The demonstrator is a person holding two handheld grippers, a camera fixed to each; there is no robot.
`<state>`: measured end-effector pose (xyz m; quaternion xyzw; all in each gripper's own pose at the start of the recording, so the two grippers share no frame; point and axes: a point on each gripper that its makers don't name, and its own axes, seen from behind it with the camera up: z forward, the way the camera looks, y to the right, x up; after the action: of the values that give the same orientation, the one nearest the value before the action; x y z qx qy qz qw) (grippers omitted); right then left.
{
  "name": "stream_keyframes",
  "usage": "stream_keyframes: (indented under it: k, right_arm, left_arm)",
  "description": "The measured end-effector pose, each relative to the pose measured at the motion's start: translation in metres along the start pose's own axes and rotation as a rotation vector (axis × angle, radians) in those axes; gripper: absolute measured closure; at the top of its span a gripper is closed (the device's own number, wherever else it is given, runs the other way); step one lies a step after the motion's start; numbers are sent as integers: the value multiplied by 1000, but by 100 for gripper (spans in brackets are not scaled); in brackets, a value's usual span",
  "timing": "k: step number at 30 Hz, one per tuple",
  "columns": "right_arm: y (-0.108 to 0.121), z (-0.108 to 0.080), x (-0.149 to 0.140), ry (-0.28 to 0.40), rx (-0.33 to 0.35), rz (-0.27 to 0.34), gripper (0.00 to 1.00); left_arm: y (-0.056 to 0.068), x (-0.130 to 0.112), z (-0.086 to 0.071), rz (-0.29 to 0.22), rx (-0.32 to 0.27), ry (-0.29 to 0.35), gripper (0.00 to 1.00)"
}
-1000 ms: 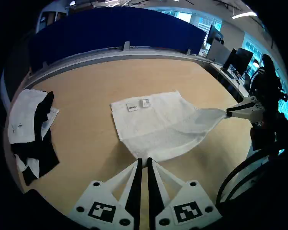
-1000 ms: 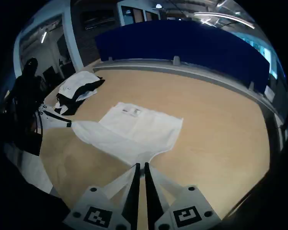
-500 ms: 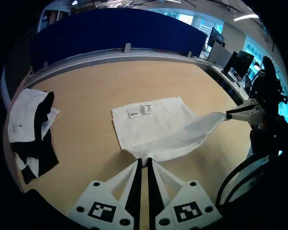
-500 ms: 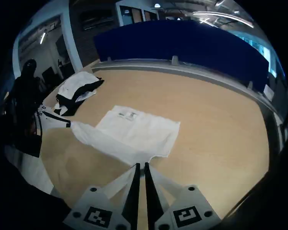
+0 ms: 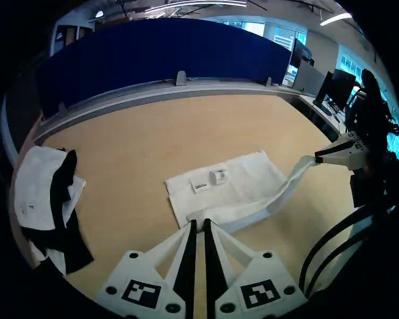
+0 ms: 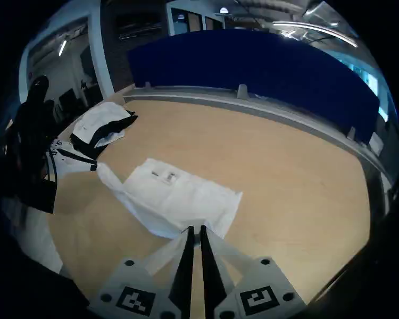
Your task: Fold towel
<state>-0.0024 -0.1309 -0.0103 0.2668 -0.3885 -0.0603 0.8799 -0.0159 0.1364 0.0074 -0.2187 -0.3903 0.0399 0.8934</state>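
Left gripper view: clothes [image 5: 50, 202] lie apart from towel [image 5: 237, 186].

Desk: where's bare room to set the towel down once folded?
Biggest bare patch: between towel and blue divider. Right gripper view: bare desk from the towel's right side to the edge. Crowded: clothes pile at the left end; near edge, where left gripper and right gripper pinch the towel.
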Motion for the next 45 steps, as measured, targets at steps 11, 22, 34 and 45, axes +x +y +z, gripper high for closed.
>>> stream_keyframes:
  k: [11,22,34,45]
  right_arm:
    - [22,34,15,-14,-14,13,92]
    - [36,64,5,-60,-30,45,92]
    - [47,97,-3,-93,-71,89,91]
    - [58,109,-4,-82,-130,85,84]
  left_arm:
    - [-21,16,33,29,27,-2,90]
    - [-29,7,68,24,18,-50,90]
    - [-41,-8,101,33,53,-104,90]
    - [-50,-7,112,24,85,-106,83]
